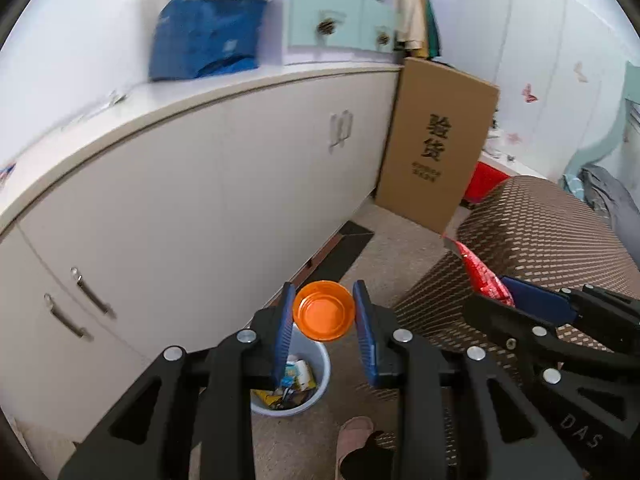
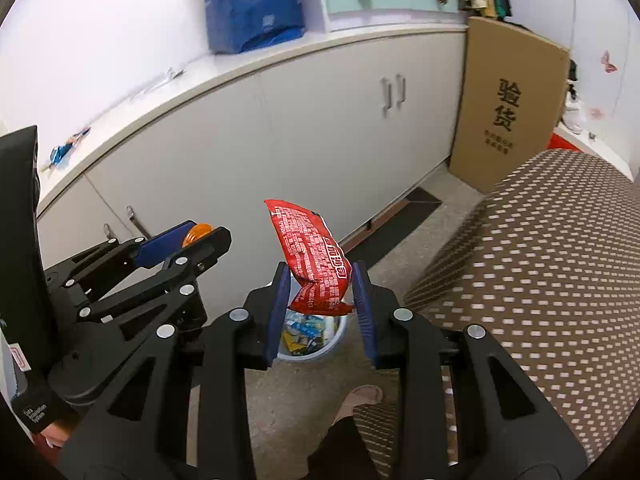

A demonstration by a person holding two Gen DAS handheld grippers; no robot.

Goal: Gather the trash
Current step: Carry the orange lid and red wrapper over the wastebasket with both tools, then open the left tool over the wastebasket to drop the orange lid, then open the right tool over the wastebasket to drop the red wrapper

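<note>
Trash is in both tongs right now. The left tongs [image 1: 323, 312] are partly closed, and their blue pads squeeze an orange lid [image 1: 323, 310] by its two sides. The lid is round and shallow (like a tiny bowl) and its hollow side faces the camera. It hangs in the air above a pale blue bin [image 1: 316, 384] that stands on the floor. The bin has wrappers in it, some yellow and some blue.

The right tongs [image 2: 320, 292] are partly closed too. They pinch a red snack wrapper [image 2: 312, 260] near its bottom end. The rest of the wrapper sticks up past the tips, crinkled and bent. From the right wrist view it also hangs over the bin [image 2: 316, 354].

The two tongs are side by side, near each other but not touching. A long white cabinet [image 1: 192, 184] with a counter [image 1: 132, 104] on top runs behind the bin. A brown seat with pale dots [image 2: 540, 264] is on the right. A tall cardboard box [image 1: 436, 144] leans at the end of the cabinet. A slipper [image 1: 352, 436] shows on the floor below the bin.
</note>
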